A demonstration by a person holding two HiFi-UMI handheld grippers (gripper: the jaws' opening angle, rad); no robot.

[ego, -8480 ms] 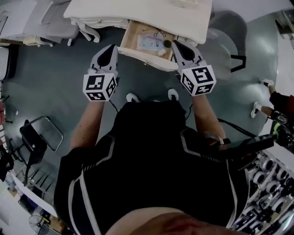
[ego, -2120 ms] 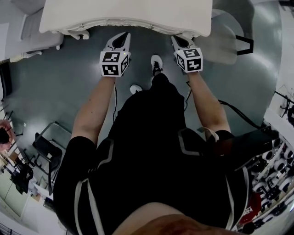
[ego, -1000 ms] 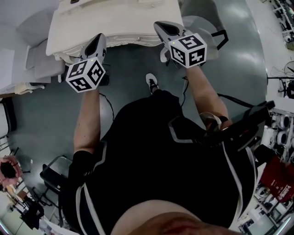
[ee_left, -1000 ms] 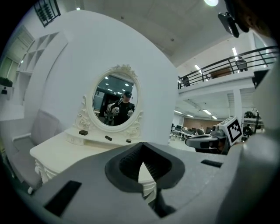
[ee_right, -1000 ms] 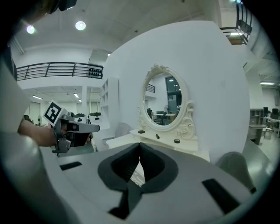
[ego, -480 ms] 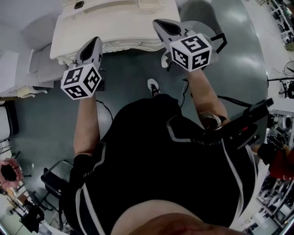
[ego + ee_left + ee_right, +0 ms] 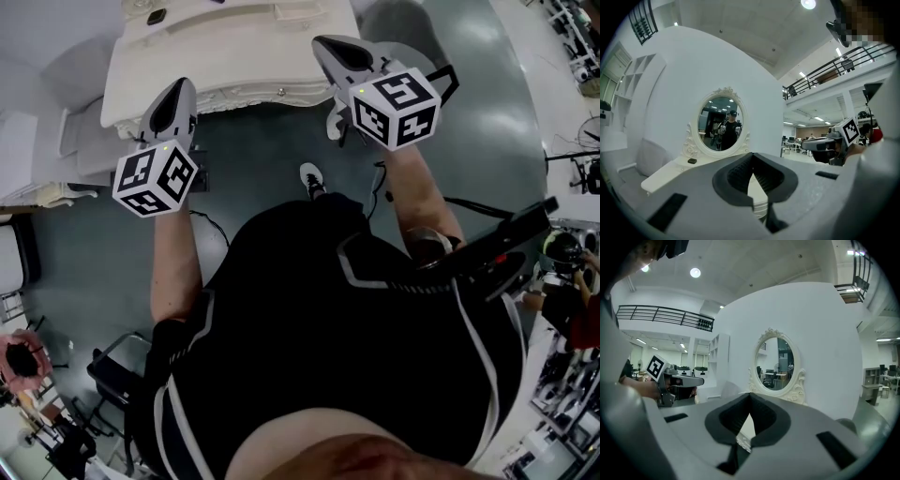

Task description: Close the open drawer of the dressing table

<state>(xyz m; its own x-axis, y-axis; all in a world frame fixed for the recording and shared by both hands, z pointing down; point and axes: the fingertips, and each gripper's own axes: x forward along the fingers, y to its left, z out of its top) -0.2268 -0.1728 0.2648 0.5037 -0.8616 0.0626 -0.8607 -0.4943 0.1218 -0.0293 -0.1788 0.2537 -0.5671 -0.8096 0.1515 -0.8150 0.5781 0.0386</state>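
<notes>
- Left gripper [image 7: 178, 89]: jaws pressed together with nothing between them, as its own view [image 7: 752, 161] shows. It hovers near the table's front left corner and I judge that it touches nothing.
- Dressing table [image 7: 234, 47]: it stands at the top of the head view, directly ahead of the person, with the mirror [image 7: 721, 124] at its back.
- Drawer [image 7: 272, 89]: no box sticks out of the scalloped front edge and no contents show. I judge it closed and the task done (nothing left except lowering the tools).
- Orientation: the table's long axis runs left to right, slightly tilted. The drawer front faces the person, so its slide runs away from them.
- Right gripper [image 7: 323, 45]: jaws likewise together and empty [image 7: 750, 401]. It is raised by the front right corner, clear of the table.
</notes>
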